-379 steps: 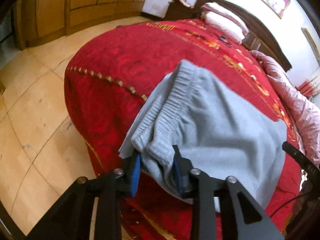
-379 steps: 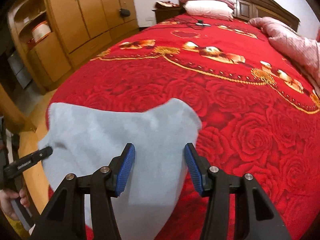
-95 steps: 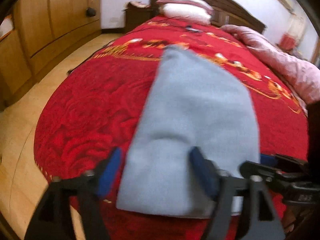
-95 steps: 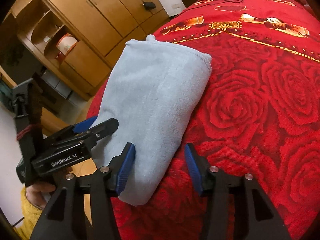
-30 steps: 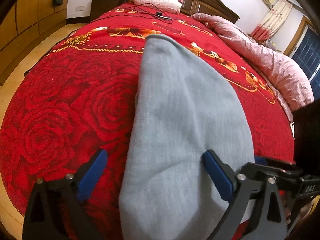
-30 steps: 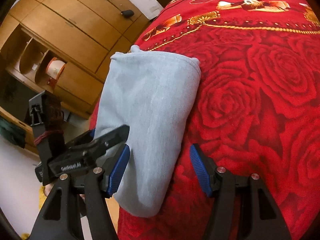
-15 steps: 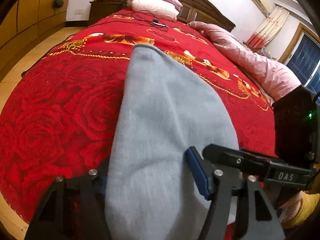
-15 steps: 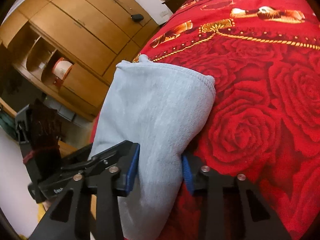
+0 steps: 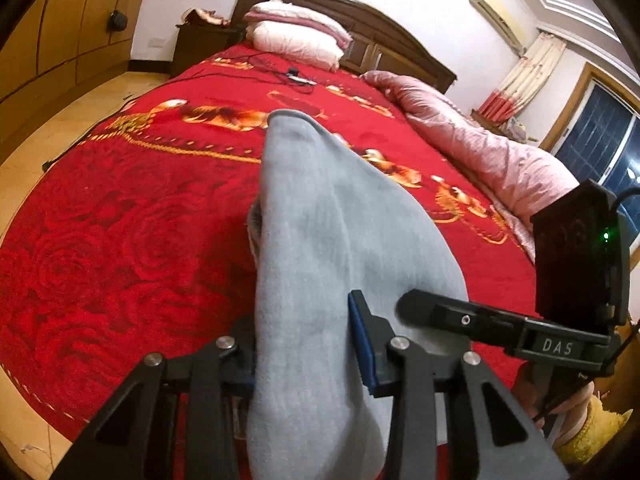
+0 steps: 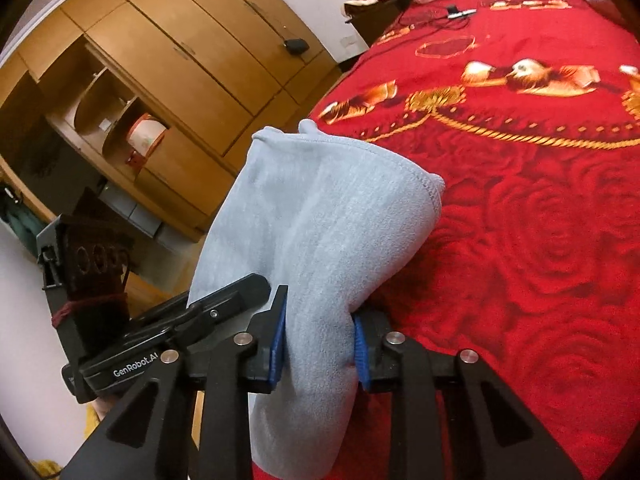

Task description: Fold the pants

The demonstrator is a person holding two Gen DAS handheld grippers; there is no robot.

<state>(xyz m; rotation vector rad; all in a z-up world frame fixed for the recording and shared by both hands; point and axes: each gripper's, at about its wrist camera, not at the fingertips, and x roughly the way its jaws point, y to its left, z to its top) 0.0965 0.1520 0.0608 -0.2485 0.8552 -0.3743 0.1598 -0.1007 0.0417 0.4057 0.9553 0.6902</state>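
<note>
Pants: the soft light-grey fleece pants [image 9: 332,248] are one narrow folded band lying on the red rose-patterned bedspread [image 9: 120,220], at its foot end, with the near end raised in both your tools.
Left gripper: your left gripper [image 9: 304,344] has its blue-padded fingers [image 9: 362,344] closed onto the near end of the pants, cloth bunched between them.
Right gripper: your right gripper [image 10: 316,340] is clamped on the same end, just beside the left one, with the fleece squeezed between its pads [image 10: 277,344].
Step in hand: you look set to carry this near end up the bedspread to make the next fold.
Doing it well: raise both grips together and level, so the band does not twist; the fleece is thick and should slide little in the pads, but the lower layers may drag on the bedspread.
Aim: lay the gripped end square with the far hem [image 10: 360,152], edges matched, before you let go.
Risk: the two tools sit close together, so keep them from knocking as you swing forward.
Counts: one pair of pants, two grippers.
Beyond the bedspread: two stacked pillows [image 9: 296,36] at its head, one pink quilt [image 9: 480,148] along its right side, one wooden wardrobe wall [image 10: 180,60] to its left.
</note>
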